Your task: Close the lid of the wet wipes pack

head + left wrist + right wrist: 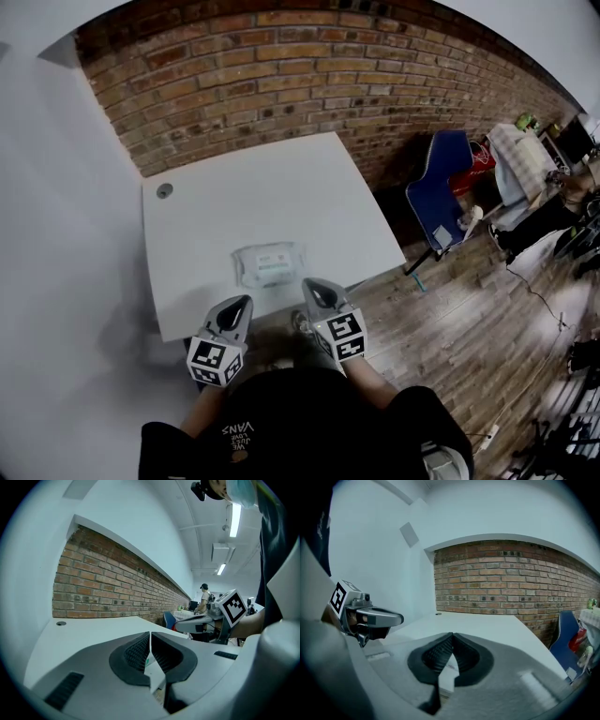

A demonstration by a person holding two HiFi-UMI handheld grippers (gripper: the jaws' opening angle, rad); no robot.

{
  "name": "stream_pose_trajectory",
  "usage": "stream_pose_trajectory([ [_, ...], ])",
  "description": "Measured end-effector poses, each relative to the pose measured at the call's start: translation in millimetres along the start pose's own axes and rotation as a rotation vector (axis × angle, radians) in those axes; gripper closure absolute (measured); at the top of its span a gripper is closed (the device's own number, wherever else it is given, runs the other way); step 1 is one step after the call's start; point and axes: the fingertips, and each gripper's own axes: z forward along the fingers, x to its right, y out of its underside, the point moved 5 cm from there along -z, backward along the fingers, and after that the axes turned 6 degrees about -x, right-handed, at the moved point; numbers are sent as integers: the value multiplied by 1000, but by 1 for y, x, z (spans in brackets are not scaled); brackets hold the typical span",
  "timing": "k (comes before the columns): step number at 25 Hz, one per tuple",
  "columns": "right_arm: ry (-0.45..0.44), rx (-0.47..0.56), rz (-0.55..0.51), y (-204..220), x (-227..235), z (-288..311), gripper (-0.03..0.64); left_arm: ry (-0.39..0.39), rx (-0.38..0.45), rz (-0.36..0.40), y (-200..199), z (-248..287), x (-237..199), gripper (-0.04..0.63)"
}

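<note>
Nearest the head camera is the person's dark shirt (281,422), with both forearms reaching forward over the near edge of the white table (234,202). The left gripper (244,302) and right gripper (309,285) point away from the body. In each gripper view the jaws meet at their tips with nothing clamped between them. The wet wipes pack (269,263) lies flat on the table near that edge, just ahead of the two grippers and between their lines of reach. Its long axis runs left to right, roughly parallel to the edge. The right gripper's tip sits just beside the pack's near right corner and appears to be the nearer of the two. The head view is too small to show whether the lid stands open. A brick wall (309,66) lies beyond the table.
</note>
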Motion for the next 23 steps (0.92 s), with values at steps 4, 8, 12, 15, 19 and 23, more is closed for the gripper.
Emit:
stream_pose_trajectory([
  [4, -3, -2, 1, -1, -1, 2, 620, 1, 0, -3, 0, 1, -1, 584],
  [8, -5, -5, 4, -1, -2, 3, 620, -1, -1, -3, 0, 0, -3, 584],
  [12, -8, -8, 3, -1, -2, 4, 620, -2, -4, -3, 0, 0, -4, 584],
  [15, -9, -8, 4, -1, -4, 6, 620, -2, -3, -2, 0, -1, -5, 584],
  [19, -9, -5, 3, -2, -4, 7, 620, -4, -2, -1, 1, -1, -7, 584],
  [23, -11, -4, 3, -3, -3, 7, 620, -4, 1, -2, 0, 1, -7, 584],
])
